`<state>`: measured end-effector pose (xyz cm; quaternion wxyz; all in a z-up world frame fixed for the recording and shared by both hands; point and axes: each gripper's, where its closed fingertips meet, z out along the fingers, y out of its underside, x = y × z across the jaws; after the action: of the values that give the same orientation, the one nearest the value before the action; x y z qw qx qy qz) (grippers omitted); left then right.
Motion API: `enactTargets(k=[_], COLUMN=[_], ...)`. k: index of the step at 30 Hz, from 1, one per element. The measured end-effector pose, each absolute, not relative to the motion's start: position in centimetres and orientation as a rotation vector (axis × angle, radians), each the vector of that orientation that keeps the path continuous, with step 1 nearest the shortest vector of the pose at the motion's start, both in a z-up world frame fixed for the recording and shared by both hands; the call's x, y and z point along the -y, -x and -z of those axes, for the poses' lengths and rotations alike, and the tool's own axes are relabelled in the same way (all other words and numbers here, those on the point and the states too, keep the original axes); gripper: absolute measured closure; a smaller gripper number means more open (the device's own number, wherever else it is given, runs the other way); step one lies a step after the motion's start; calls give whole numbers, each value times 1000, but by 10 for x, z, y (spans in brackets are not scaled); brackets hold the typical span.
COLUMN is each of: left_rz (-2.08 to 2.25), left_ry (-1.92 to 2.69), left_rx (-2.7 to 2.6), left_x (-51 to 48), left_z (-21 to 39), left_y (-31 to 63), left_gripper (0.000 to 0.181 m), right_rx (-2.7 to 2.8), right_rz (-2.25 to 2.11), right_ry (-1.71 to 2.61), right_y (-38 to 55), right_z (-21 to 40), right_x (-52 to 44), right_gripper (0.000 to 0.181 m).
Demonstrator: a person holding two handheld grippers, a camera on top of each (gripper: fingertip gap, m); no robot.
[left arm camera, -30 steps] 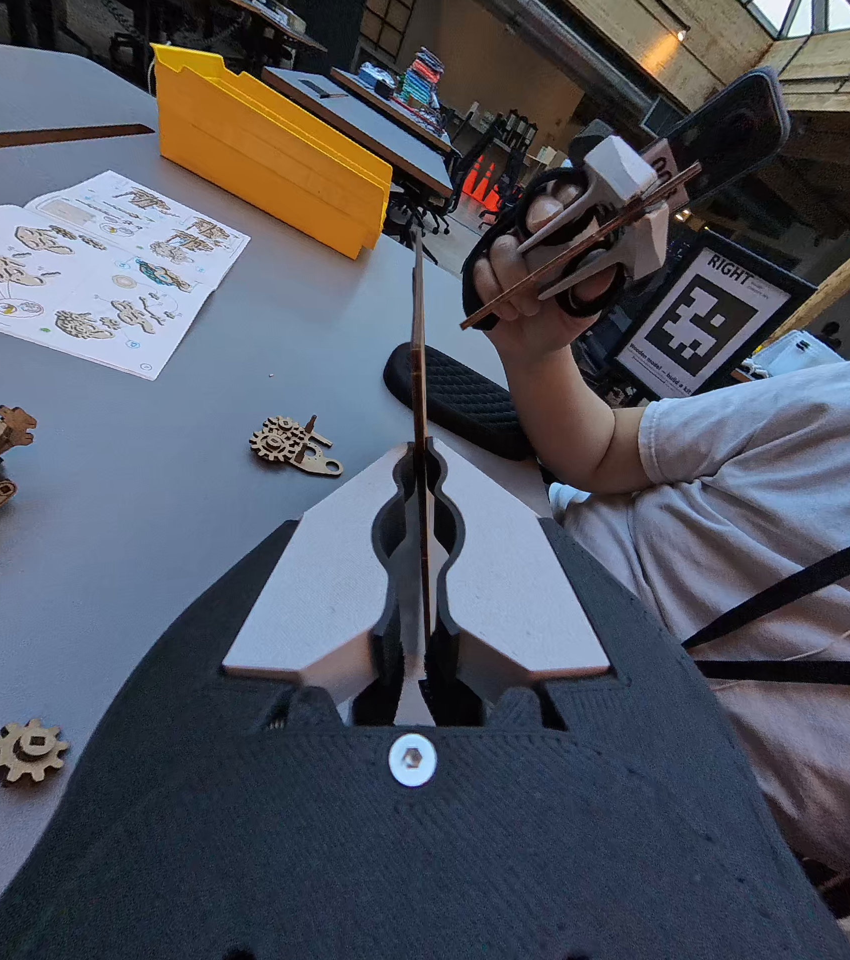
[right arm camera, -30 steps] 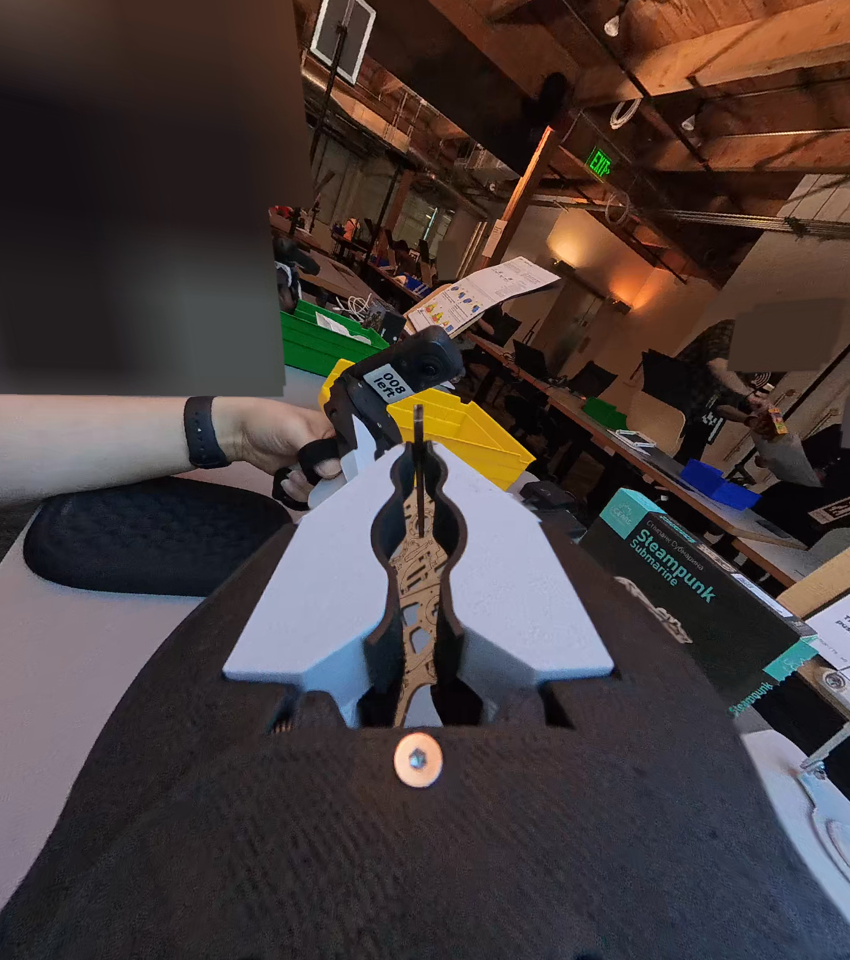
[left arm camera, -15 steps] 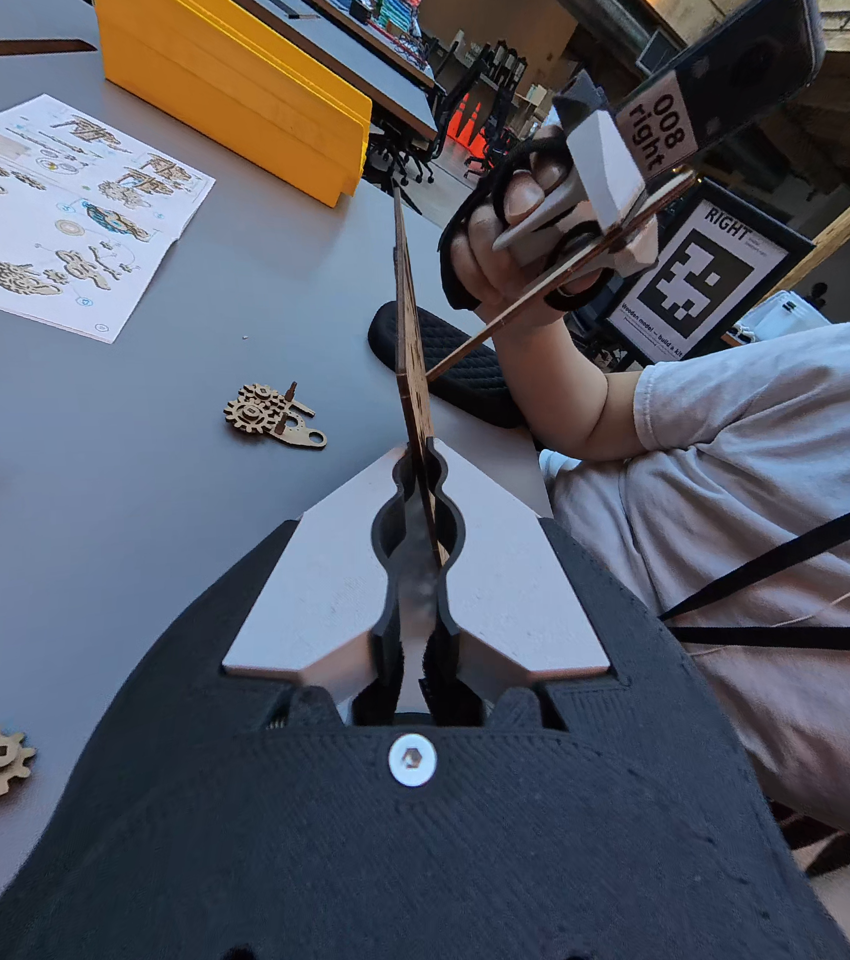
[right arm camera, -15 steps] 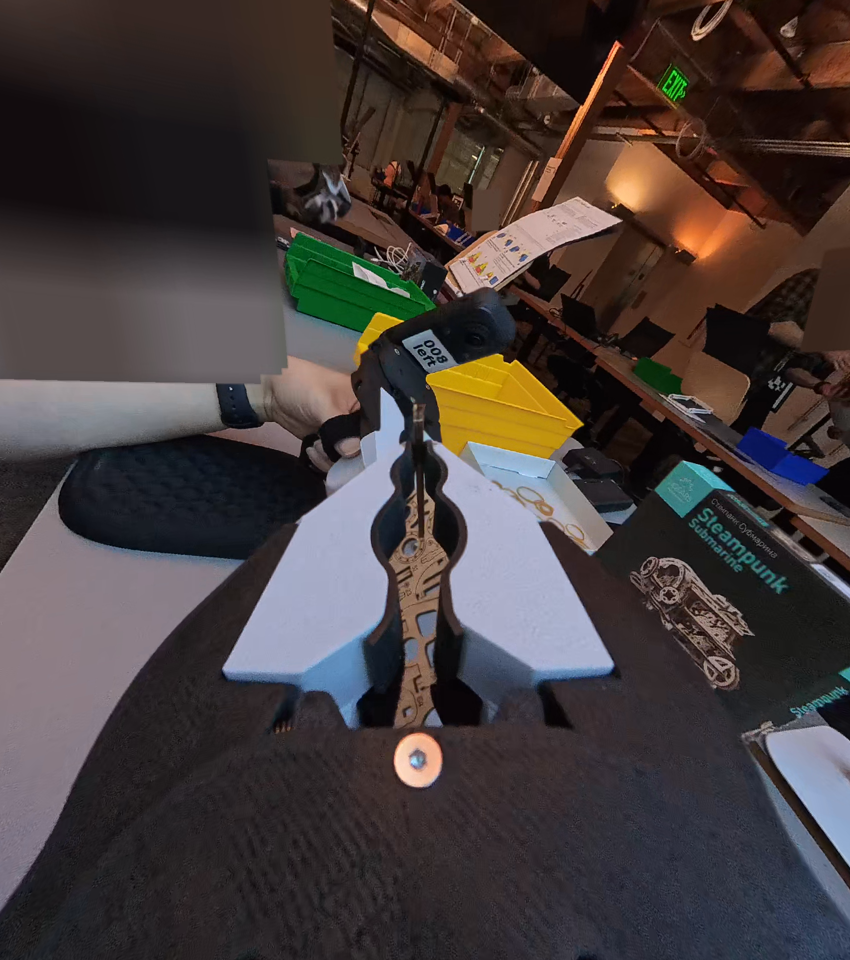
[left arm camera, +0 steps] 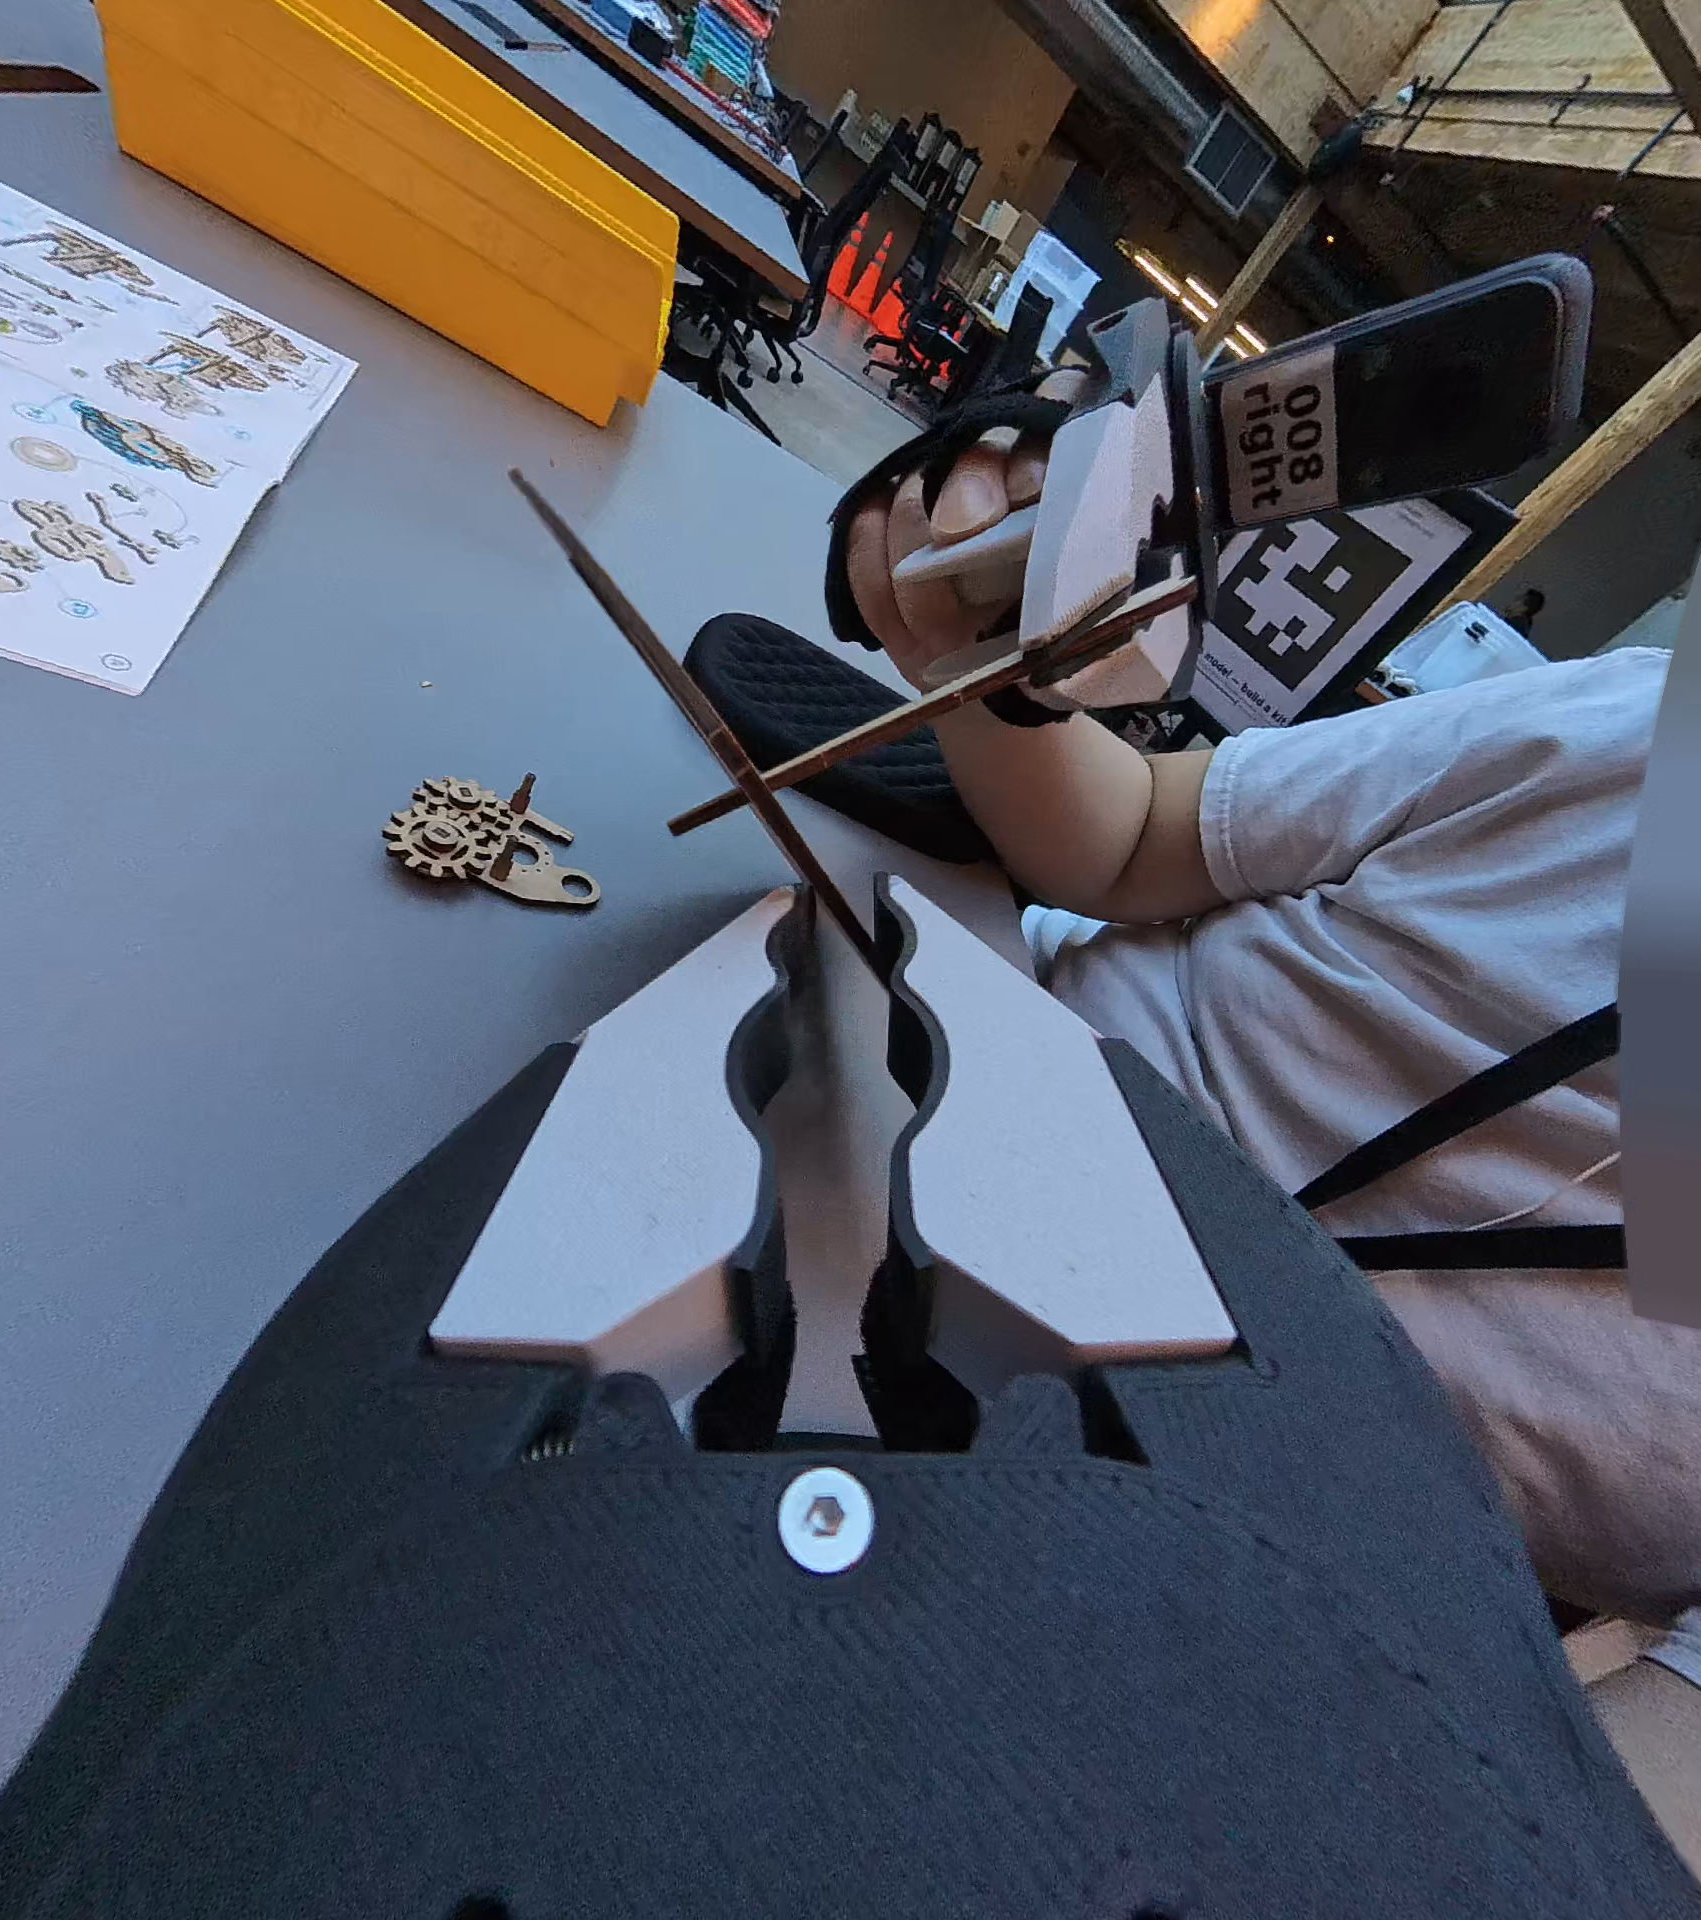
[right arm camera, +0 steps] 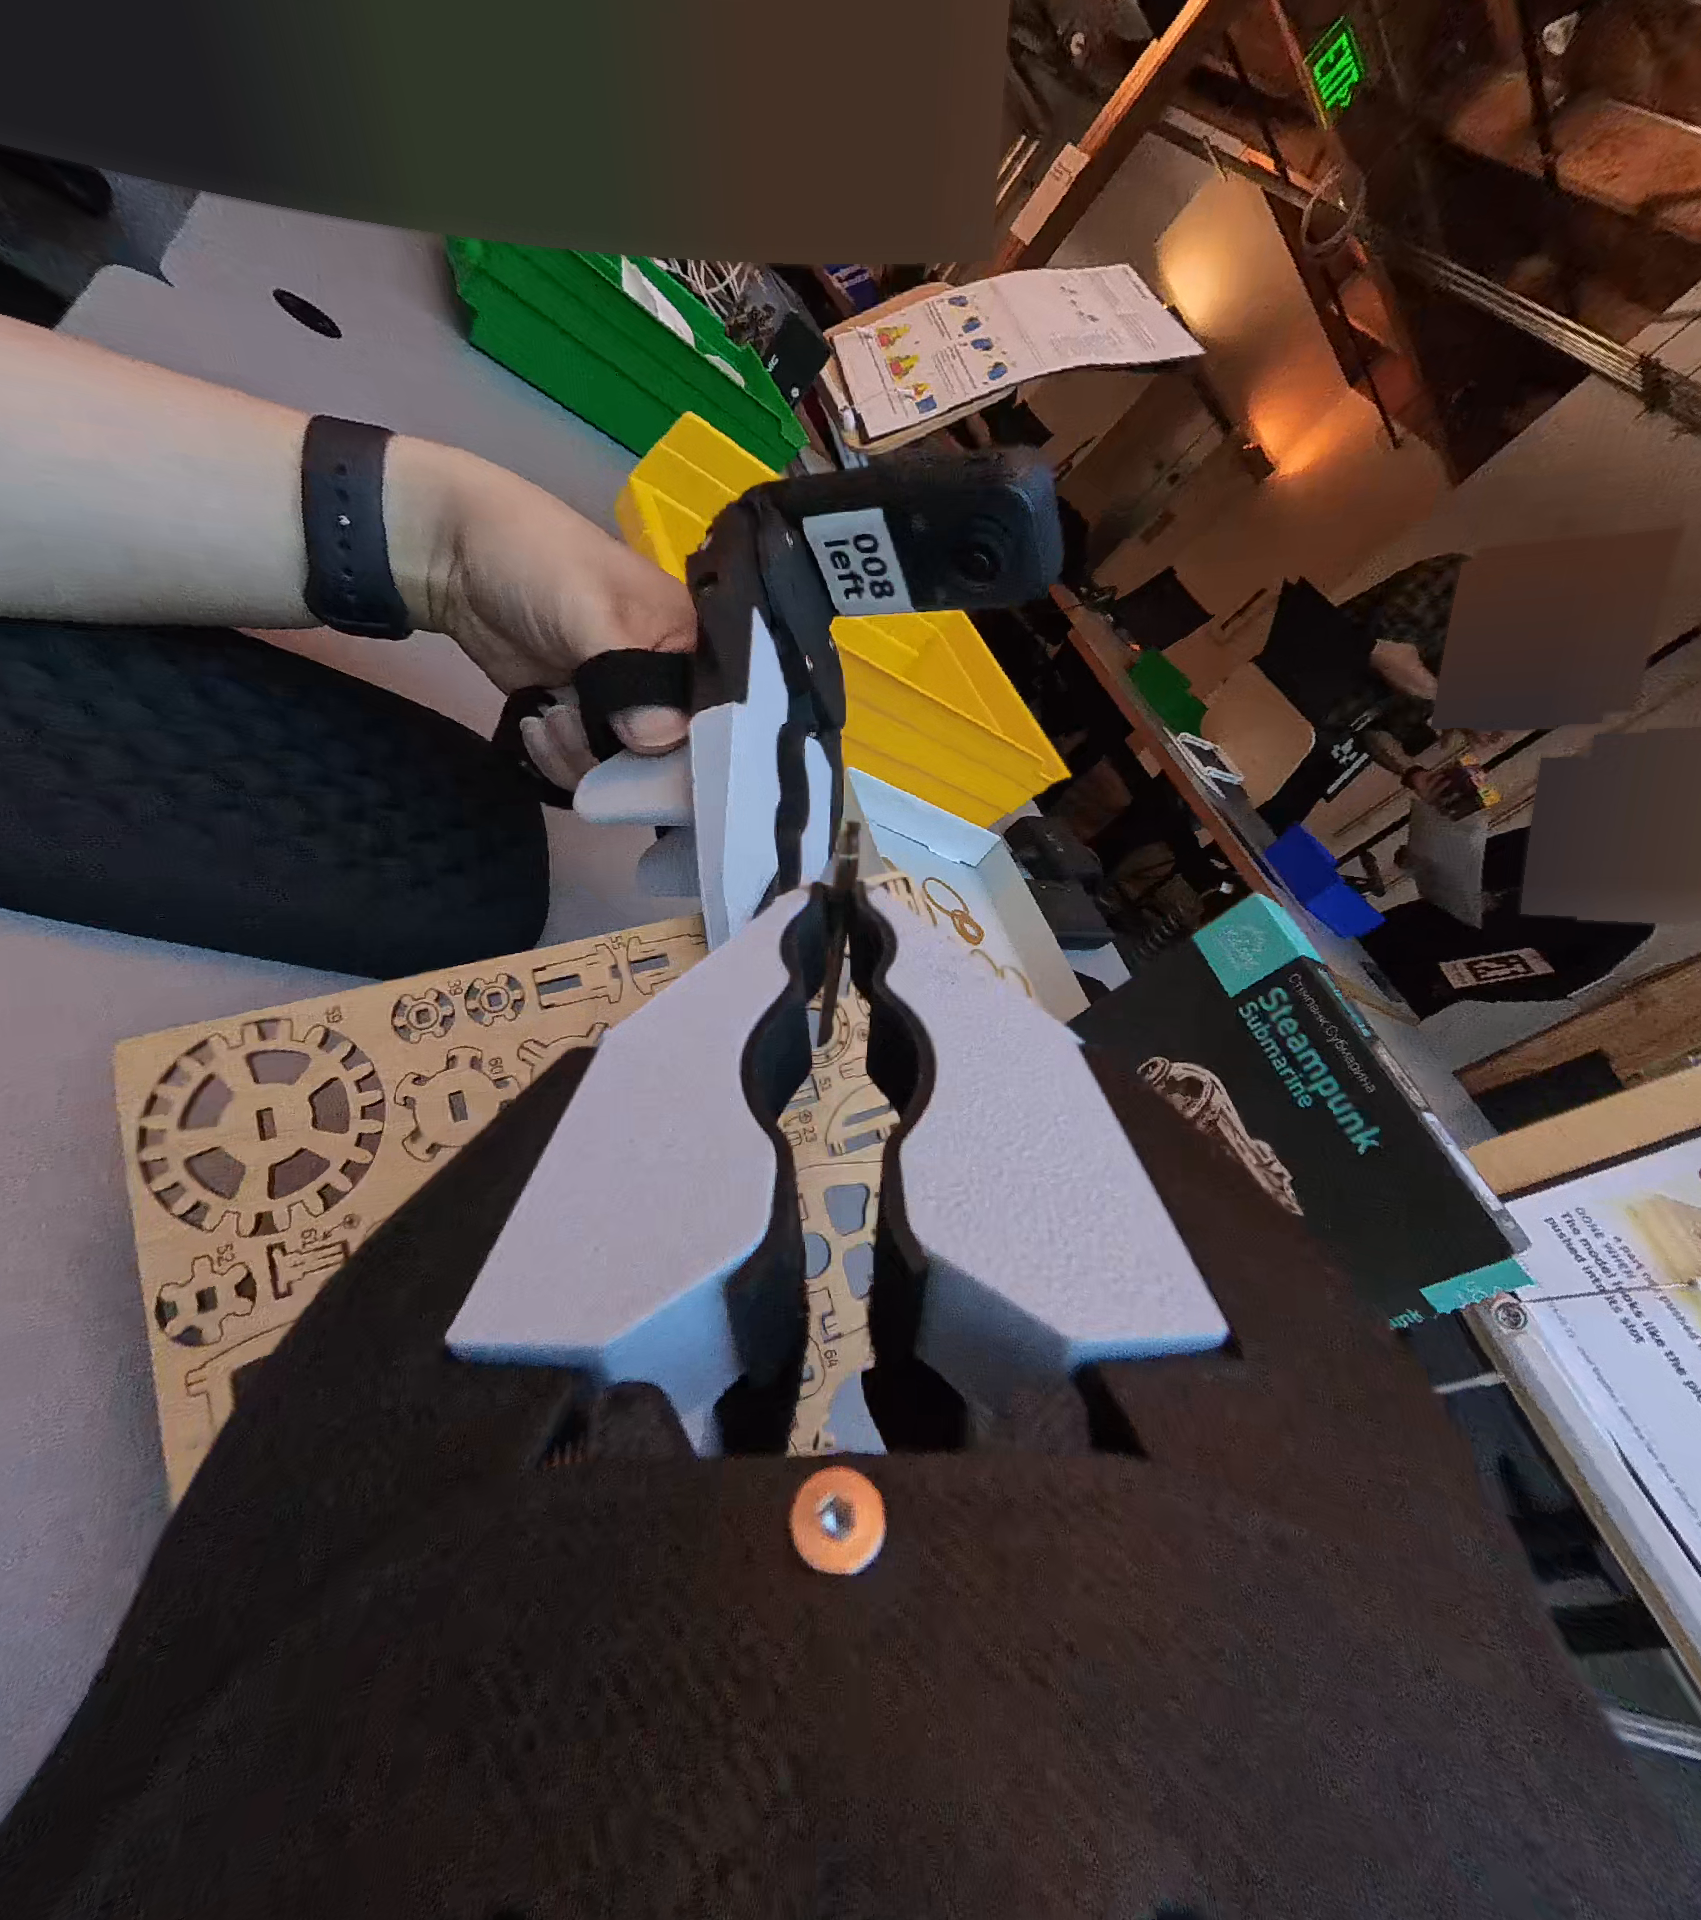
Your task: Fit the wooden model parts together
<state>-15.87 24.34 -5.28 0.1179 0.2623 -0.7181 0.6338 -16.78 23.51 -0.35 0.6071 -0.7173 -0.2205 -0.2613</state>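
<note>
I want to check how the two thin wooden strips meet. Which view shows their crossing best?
The left wrist view: the strip in the left gripper crosses the right gripper's strip in plain sight. The right wrist view shows only an edge-on sliver.

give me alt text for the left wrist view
The left gripper pinches a thin wooden part edge-on, crossing a second wooden part held by the right gripper above a grey table. A small gear assembly lies nearby.

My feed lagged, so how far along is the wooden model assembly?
Done: a small brown wooden gear cluster lies assembled on the grey table. In hand: the right gripper holds its thin wooden strip across the flat wooden part between the left gripper jaws; seating unclear. Left: the pale laser-cut plywood sheet holds many uncut parts.
</note>
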Motion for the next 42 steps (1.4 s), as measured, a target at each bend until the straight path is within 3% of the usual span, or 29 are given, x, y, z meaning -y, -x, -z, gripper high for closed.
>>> enactTargets(k=[10,28,42], left_rz=[-1798,-1776,-1714], left_ry=[-722,-630,-651], left_rx=[2282,2306,2279], left_x=[-243,-237,-237], left_z=[65,67,74], left_y=[163,174,174], left_gripper=[174,178,178], right_rx=[504,283,528], right_rz=[590,44,261], right_ry=[1659,1494,1606], right_y=[170,163,193], right_z=[6,-32,4], right_x=[-235,-192,-213], right_gripper=[180,181,180])
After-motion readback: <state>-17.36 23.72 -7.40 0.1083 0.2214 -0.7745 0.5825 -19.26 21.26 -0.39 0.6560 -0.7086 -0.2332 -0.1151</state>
